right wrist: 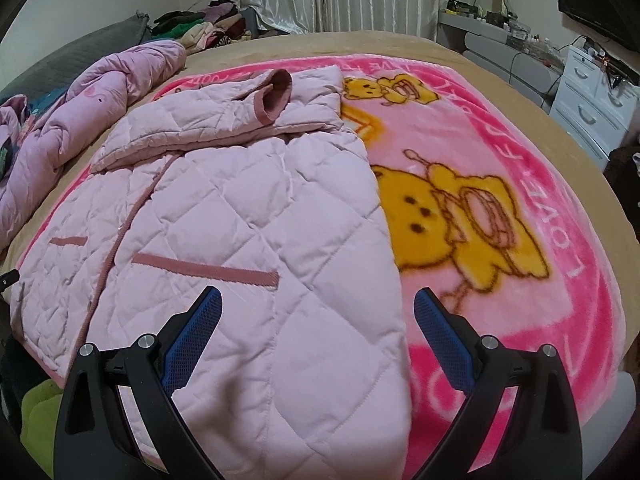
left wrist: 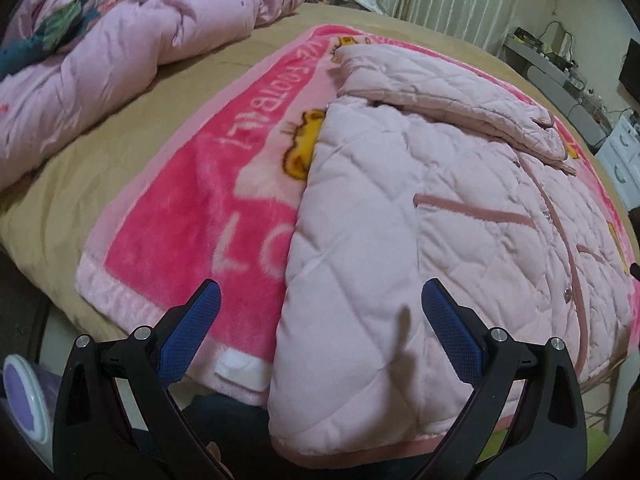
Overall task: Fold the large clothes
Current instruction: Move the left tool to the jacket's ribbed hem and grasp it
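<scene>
Quilted pink jacket [right wrist: 248, 216] lies lengthwise on blanket [right wrist: 500, 184], collar away

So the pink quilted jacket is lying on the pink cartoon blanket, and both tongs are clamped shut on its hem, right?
Not quite. The pink quilted jacket does lie on the pink cartoon blanket, but both tongs are open and hold nothing: the left tongs in the left wrist view, the right tongs in the right wrist view.

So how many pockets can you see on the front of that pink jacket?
2. One pocket with darker pink trim sits on the panel nearer the right tool; the other pocket is across the front opening, toward the jacket's far side. Others may be hidden under the folded sleeve.
</scene>
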A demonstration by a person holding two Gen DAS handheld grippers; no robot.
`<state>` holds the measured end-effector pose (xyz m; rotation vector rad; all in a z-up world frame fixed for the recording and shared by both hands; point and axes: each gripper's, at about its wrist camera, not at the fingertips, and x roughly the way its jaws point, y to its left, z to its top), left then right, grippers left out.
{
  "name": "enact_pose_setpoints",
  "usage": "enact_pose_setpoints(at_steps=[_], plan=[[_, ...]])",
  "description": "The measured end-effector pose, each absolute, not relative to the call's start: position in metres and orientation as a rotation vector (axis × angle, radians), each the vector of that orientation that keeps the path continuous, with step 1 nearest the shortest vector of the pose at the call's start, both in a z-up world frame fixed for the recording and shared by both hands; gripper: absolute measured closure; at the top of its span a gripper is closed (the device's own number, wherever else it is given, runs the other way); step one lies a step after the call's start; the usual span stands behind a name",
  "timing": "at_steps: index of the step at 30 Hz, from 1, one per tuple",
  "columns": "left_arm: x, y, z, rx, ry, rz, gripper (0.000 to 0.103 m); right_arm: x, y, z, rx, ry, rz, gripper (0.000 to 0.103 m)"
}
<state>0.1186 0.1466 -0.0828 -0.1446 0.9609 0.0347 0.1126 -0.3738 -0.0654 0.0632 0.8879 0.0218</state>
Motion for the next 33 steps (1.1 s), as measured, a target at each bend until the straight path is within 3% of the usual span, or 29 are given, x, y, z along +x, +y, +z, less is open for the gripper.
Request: enact_pose_setpoints(at_steps=[21, 24, 27, 32, 33], plan=[[0.099, 0.131, -0.12, -0.246, 1.043, -0.179, 0.01, 0.088, -0.39, -0.077, 0.02, 0.937, 0.002, 0.007], [0.097, 0.125, -0.118, -0.239, 1.032, -0.187, 0.016, 0.086, -0.391, -0.077, 0.016, 0.947, 0.016, 0.007], [0.098, 0.12, -0.114, -0.227, 1.021, -0.207, 0.03, 0.082, -0.394, -0.081, 0.011, 0.975, 0.03, 0.007], [0.098, 0.109, -0.101, -0.182, 0.969, -0.234, 0.063, 0.076, -0.398, -0.098, 0.047, 1.053, 0.075, 0.007], [0.099, 0.109, -0.1, -0.178, 0.964, -0.236, 0.065, 0.075, -0.397, -0.101, 0.049, 1.066, 0.083, 0.007]])
